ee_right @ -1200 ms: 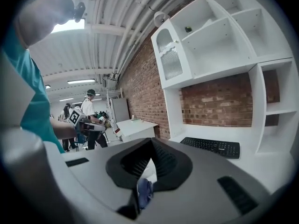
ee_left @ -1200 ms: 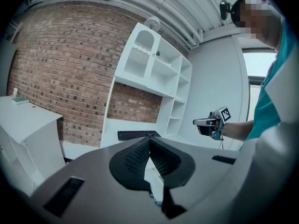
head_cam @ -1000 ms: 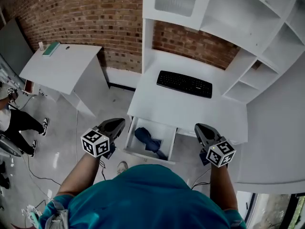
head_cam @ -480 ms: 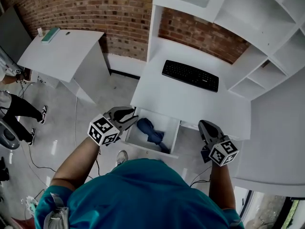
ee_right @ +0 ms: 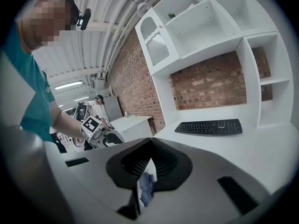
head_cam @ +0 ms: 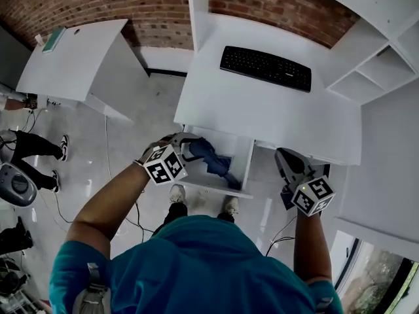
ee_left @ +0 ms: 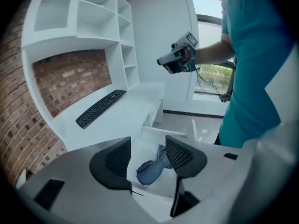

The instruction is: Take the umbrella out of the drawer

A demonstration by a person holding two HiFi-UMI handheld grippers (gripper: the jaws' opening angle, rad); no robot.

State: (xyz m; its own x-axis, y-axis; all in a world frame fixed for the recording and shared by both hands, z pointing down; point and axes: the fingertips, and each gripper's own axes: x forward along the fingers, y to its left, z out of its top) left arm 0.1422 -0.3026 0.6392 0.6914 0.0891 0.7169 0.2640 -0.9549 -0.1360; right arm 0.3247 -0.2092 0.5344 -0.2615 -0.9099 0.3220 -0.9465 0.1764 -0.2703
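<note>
The folded blue umbrella [head_cam: 213, 159] lies in the open white drawer [head_cam: 211, 190] under the desk front. My left gripper [head_cam: 190, 144] hangs over the drawer's left end, just above the umbrella's bunched end. Its jaws are opening, with nothing pressed between the pads. In the left gripper view the umbrella [ee_left: 152, 168] shows below the gap of the left gripper [ee_left: 148, 143]. My right gripper [head_cam: 283, 154] is shut and holds nothing, to the right of the drawer. The right gripper view has the right gripper [ee_right: 150, 143] closed, with the umbrella [ee_right: 146, 185] and the left gripper [ee_right: 100, 132] beyond.
A black keyboard [head_cam: 265, 68] lies on the white desk [head_cam: 262, 116] behind the drawer. White shelves [head_cam: 376, 64] rise at the right. A separate white table [head_cam: 72, 67] stands at the left, with a person's legs [head_cam: 29, 156] and cables on the floor nearby.
My left gripper dropped and swung right, from beside the drawer to over the umbrella, and its jaws went from shut to open. The right gripper sank slightly.
</note>
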